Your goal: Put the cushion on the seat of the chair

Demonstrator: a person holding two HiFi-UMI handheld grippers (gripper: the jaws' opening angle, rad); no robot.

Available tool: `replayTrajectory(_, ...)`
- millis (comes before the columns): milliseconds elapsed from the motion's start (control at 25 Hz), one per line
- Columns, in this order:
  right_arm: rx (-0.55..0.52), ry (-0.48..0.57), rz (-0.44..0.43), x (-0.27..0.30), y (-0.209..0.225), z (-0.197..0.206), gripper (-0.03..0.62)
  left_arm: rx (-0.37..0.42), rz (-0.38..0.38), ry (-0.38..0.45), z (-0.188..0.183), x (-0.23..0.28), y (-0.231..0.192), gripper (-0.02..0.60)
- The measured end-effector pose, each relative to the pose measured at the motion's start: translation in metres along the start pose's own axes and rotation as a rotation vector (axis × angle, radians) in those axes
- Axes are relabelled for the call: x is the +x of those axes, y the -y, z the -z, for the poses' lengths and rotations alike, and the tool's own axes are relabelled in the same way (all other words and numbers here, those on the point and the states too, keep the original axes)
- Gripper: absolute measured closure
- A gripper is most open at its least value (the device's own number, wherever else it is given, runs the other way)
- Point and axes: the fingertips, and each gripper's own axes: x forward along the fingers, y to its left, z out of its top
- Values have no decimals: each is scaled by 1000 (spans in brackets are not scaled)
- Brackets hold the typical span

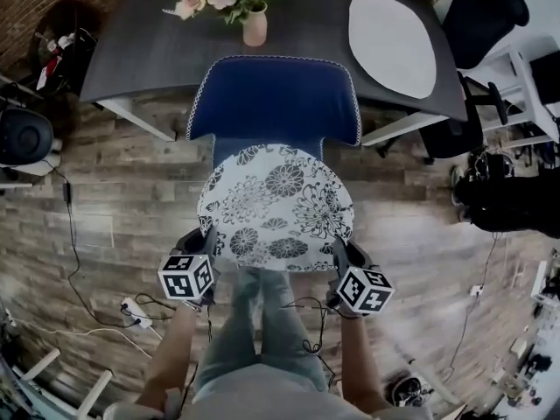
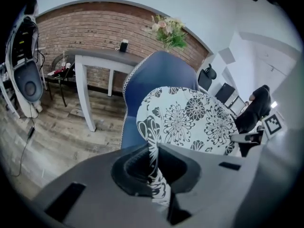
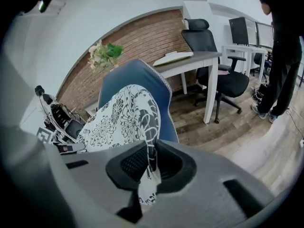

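Cushion (image 1: 276, 206) clamped in left tongs (image 1: 207, 237) and right tongs (image 1: 338, 250), over blue chair (image 1: 271, 103); plank floor (image 1: 114, 199), brick wall (image 2: 80, 32), dark table (image 1: 157, 33).

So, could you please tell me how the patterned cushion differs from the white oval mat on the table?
The cushion bears a black-and-white flower print; the white oval mat is plain. The cushion is held at its near edge by the left gripper and the right gripper, jaws shut on it, by the blue chair; the mat lies flat on the dark table. Both have rounded outlines.
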Motion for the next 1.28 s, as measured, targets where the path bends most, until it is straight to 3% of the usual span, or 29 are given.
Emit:
replayTrajectory(120,-2,-53,8,17,12,23,565,-30,-6,-42,30,17,-10,563)
replayTrajectory(240,1,-80,11,-10,7,43,565,-46,-13,-69,54,-7,-5,563)
replayTrajectory(320,19,31,18,-47,-13,30,565,38,26,6,18,-36,7,563)
replayTrajectory(400,51,236,29,-84,-42,-8,565,189,99,144,-61,-64,25,563)
replayTrajectory(480,64,319,34,-133,-62,-22,565,254,133,202,-91,-109,48,563)
replayTrajectory(600,59,309,34,-161,-69,-16,565,256,131,195,-83,-139,58,563)
replayTrajectory(1280,-53,244,58,-97,-57,-78,565,165,63,172,-114,-96,44,563)
